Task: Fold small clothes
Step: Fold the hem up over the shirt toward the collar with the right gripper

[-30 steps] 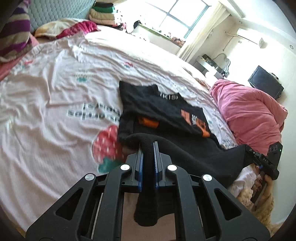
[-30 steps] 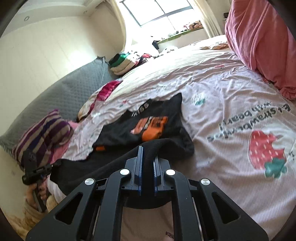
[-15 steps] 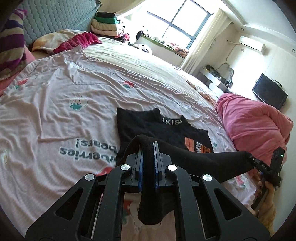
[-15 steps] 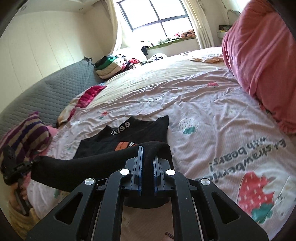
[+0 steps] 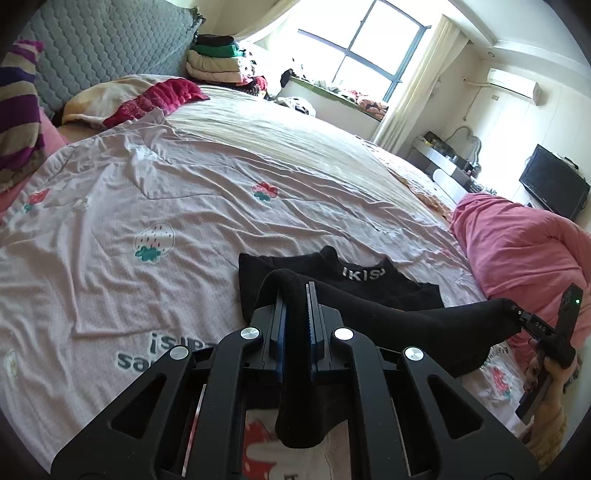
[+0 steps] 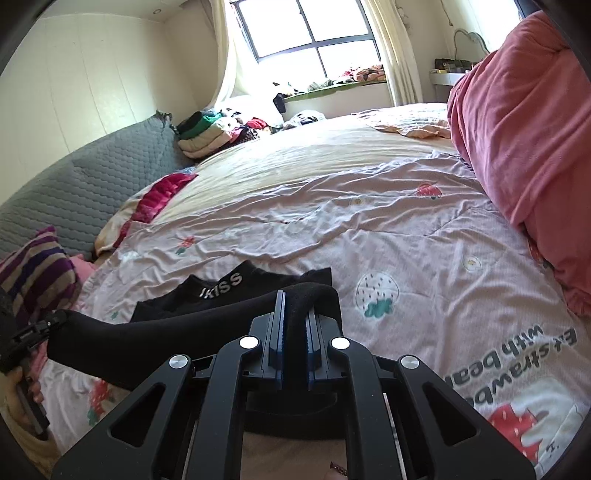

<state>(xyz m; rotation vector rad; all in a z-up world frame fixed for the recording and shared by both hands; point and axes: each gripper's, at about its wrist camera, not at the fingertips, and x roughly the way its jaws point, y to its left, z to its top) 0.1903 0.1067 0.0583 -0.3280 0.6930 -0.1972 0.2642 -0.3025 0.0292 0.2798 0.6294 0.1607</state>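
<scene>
Nearest the left wrist camera, the left hand-held gripper (image 5: 295,314) is clamped tight on a bunched fold of the black garment (image 5: 369,310), with a flap of cloth hanging down behind its blue pads. In the right wrist view, the right hand-held gripper (image 6: 293,325) is likewise closed hard on the other end of the same raised edge of the black garment (image 6: 147,339). Between the two, that edge stretches as a thick dark band, lifted clear of the bed near its front edge. Each camera catches the opposite hand-held gripper at the side of its picture, gripped by a person's hand (image 5: 546,373).

Just beyond the lifted band, the rest of the garment lies flat on the pink strawberry-print sheet (image 5: 147,221), its collar with white lettering (image 5: 364,275) pointing toward the far side of the bed.

Farther on, a pink quilt (image 6: 524,129) is heaped along the bed's right edge. A striped pillow (image 5: 14,110) sits at the left edge by the grey quilted headboard (image 5: 92,48), and a stack of folded clothes (image 5: 214,62) rests at the far corner below the window (image 6: 306,29).
</scene>
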